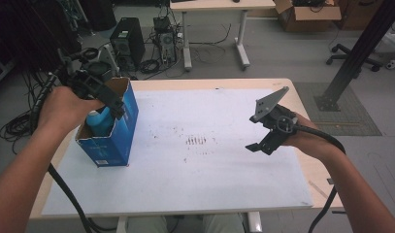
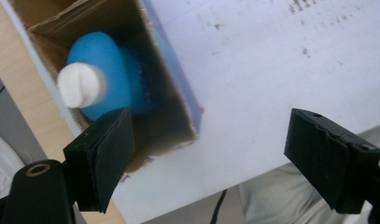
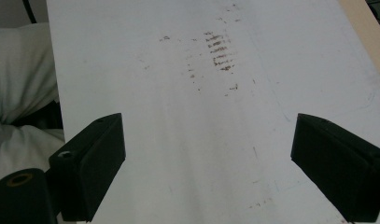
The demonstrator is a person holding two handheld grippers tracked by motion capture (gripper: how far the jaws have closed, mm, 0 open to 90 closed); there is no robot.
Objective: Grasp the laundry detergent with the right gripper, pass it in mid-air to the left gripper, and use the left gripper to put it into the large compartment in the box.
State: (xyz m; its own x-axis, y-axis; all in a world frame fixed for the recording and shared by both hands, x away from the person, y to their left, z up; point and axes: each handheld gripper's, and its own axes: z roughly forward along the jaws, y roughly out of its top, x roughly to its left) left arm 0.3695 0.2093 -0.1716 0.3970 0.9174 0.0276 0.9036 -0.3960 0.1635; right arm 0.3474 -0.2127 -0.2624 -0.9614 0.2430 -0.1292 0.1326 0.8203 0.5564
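While the left gripper (image 1: 118, 108) is hovering over the open top of the tall blue cardboard box (image 1: 118, 137), its 2 black jaws are standing wide apart with nothing between them, one jaw hanging above the box mouth and the other out over the white table sheet (image 1: 209, 165). Inside the box, a blue plastic bottle with a white cap (image 2: 108, 79) is standing upright, clear of both jaws. That box is sitting upright near the left edge of the sheet, which is covering most of the pale wooden table (image 1: 302, 102).

Well apart from the box, the right gripper (image 1: 254, 145) is hanging above the right half of the sheet, its 2 jaws also spread and holding nothing. Brownish smudge marks (image 1: 196, 141) are lying on the sheet between the 2 grippers.
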